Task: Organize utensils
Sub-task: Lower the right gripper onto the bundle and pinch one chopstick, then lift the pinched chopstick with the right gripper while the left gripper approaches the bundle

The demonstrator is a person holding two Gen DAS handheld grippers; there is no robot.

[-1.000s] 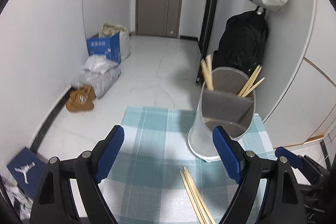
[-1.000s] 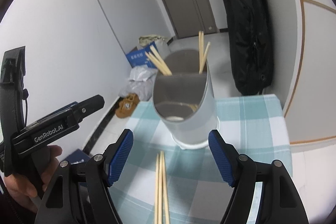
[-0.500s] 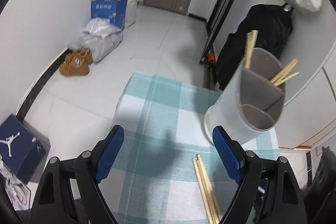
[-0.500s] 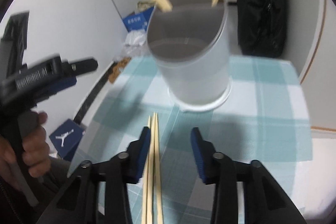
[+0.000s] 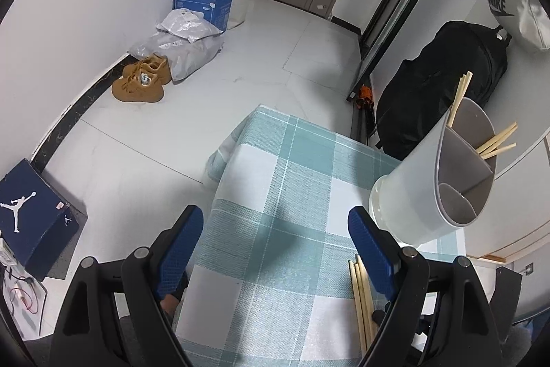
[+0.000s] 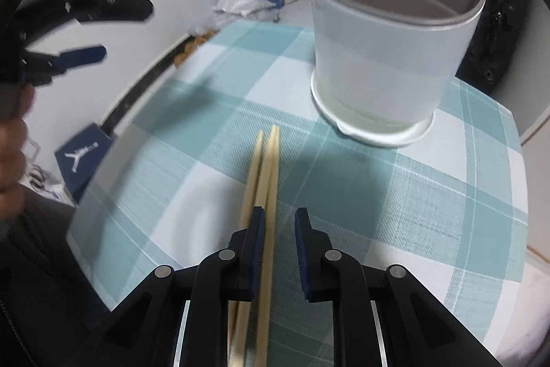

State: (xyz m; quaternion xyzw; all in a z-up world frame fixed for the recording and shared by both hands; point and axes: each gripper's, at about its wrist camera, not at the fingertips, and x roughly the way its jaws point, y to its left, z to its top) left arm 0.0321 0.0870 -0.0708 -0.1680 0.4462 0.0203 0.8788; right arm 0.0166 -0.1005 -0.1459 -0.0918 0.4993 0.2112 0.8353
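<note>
1. A pale, translucent utensil holder (image 6: pixel 392 57) stands upright on the checked cloth of the worktop (image 6: pixel 429 195); grey dividers split its inside into compartments.
2. Wooden chopsticks in the holder (image 5: pixel 495 140) lean out of the far compartments, while the nearest compartment looks bare, though its floor is partly hidden.
3. A loose pair of chopsticks (image 6: pixel 264 167) lies flat on the cloth, near the holder's base but not touching it.
4. On the floor, a dark blue shoebox (image 5: pixel 32 215) carries a white jumping-figure logo, a blue carton (image 5: pixel 202 1) bears white Chinese characters, and a white bag (image 5: pixel 508 6) on the wall reads "NIKE".
5. The right gripper (image 6: pixel 279 222) tilts steeply down at the cloth, its jaws narrow and closing; one chopstick runs between them and the other passes under the left pad.
6. The left gripper (image 5: pixel 275 238) hangs wide over bare cloth, grasping nothing.
</note>
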